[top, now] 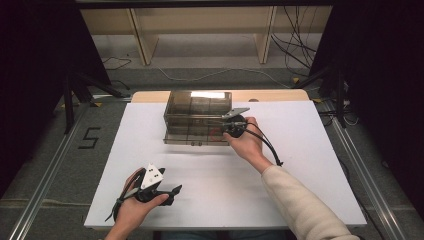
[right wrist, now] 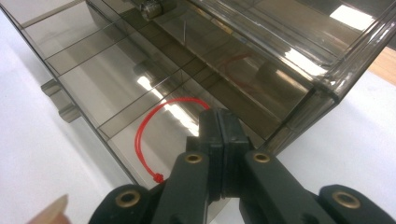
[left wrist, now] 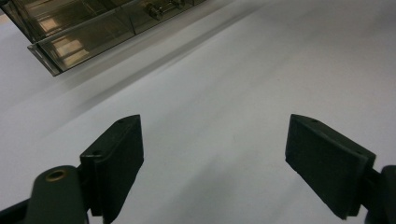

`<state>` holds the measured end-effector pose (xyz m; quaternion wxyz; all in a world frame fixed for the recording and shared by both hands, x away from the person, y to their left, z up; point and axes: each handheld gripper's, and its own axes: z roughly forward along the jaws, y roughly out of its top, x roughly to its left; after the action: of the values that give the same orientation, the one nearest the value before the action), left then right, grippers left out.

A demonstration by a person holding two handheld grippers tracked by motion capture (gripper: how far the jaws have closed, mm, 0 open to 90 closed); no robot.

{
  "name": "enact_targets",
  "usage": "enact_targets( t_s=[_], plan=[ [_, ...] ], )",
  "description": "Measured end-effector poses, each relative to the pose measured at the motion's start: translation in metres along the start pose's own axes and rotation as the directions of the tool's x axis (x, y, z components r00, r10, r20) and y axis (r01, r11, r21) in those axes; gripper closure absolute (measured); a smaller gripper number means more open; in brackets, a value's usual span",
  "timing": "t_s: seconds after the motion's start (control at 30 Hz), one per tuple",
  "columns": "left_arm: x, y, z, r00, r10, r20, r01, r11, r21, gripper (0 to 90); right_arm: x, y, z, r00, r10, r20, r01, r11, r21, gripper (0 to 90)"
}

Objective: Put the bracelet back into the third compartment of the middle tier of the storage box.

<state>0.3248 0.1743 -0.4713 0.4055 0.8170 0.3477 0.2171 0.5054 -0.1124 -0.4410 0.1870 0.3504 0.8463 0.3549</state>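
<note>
A: Biggest first, what was on the white table (top: 300, 165)?

B: A smoky see-through plastic organizer box (top: 197, 115) w/ dividers, at the far middle of the table. Its front drawer (top: 192, 135) was pulled out toward the person. From the right gripper view, the drawer (right wrist: 93, 79) was split into several compartments by thin clear walls.

A: And the hands?

B: Right hand (top: 247, 142), in a cream sleeve, reached fwd to the drawer's right end w/ the right gripper (top: 227, 131). Left hand (top: 137, 200) sat near the table's front left edge, well apart from the box.

A: Claw states?

B: Right gripper (right wrist: 219, 116): jaws pressed together, pads flat against each other, tips over the nearest drawer compartment. Left gripper (left wrist: 212, 154): jaws wide apart, bare table between them (the box corner (left wrist: 51, 56) sat far off at the top left of that view).

A: The small stuff?

B: A thin red cord loop (right wrist: 149, 126) lay in the end compartment, curving from a little knot near the drawer's front wall up to the right gripper's tips. Its far end met the shut tips; couldn't tell if it was pinched in there or just ran behind. From the high view, a bit of the red loop (top: 215, 134) showed just left of that gripper.

A: Anything smaller?

B: A small metal fitting (right wrist: 149, 7) at the drawer's far side, blurry.
</note>
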Motion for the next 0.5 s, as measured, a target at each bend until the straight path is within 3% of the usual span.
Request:
enact_targets(
  t_s=[0.5],
  plan=[
    [-0.0002, 0.0001, 0.0000, 1.0000, 0.001, 0.001, -0.001, 1.0000, -0.002, 19.3, 0.0005, -0.0021, 0.0041, 0.9998, -0.018, -0.006, 0.019, 1.000, 0.019, 90.0]
  ],
)
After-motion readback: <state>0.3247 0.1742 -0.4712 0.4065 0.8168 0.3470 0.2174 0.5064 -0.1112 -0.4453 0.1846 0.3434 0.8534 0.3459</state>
